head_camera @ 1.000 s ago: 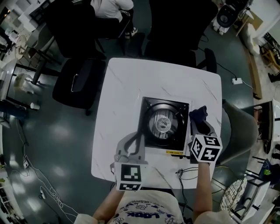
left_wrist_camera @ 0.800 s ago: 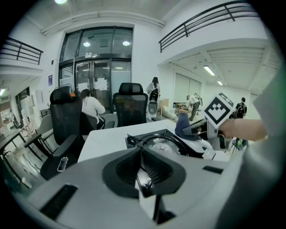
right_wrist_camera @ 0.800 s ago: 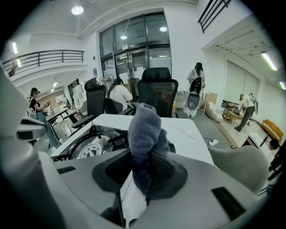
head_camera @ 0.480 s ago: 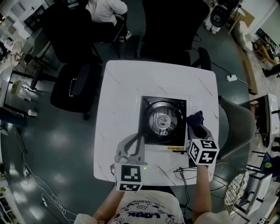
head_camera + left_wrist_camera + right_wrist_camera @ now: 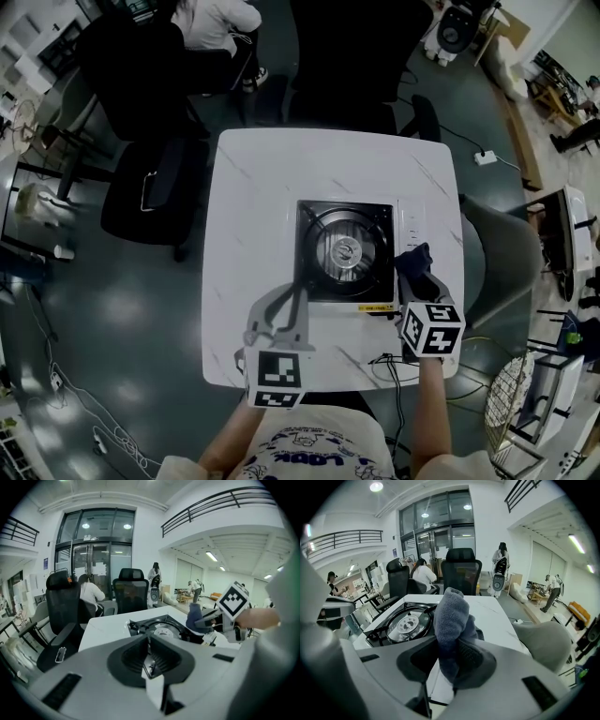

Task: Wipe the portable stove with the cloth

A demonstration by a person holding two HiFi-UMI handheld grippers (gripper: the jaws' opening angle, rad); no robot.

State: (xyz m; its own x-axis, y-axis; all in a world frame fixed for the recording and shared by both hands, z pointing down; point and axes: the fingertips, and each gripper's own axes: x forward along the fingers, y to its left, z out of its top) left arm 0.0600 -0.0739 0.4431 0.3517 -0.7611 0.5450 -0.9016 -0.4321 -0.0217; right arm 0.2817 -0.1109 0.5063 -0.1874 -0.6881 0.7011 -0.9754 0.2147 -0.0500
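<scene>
The black portable stove (image 5: 345, 253) with its round burner sits in the middle of the white table (image 5: 253, 187). My right gripper (image 5: 418, 274) is shut on a dark blue cloth (image 5: 415, 260), which hangs over the stove's white right side panel near its front corner. In the right gripper view the cloth (image 5: 450, 611) bulges up between the jaws of the right gripper (image 5: 452, 644), with the stove (image 5: 405, 623) to its left. My left gripper (image 5: 301, 296) is shut on nothing at the stove's front left corner. From the left gripper (image 5: 148, 638), the stove (image 5: 157, 627) and the cloth (image 5: 194, 618) lie ahead.
A black cable (image 5: 392, 361) lies on the table by the front right edge. Black office chairs (image 5: 155, 187) stand at the left and far sides, a grey chair (image 5: 502, 267) at the right. A seated person (image 5: 214, 17) is beyond the table.
My right gripper has drawn the cloth toward me along the stove's right side. The left gripper stays by the front left corner. The head view has shifted slightly.
</scene>
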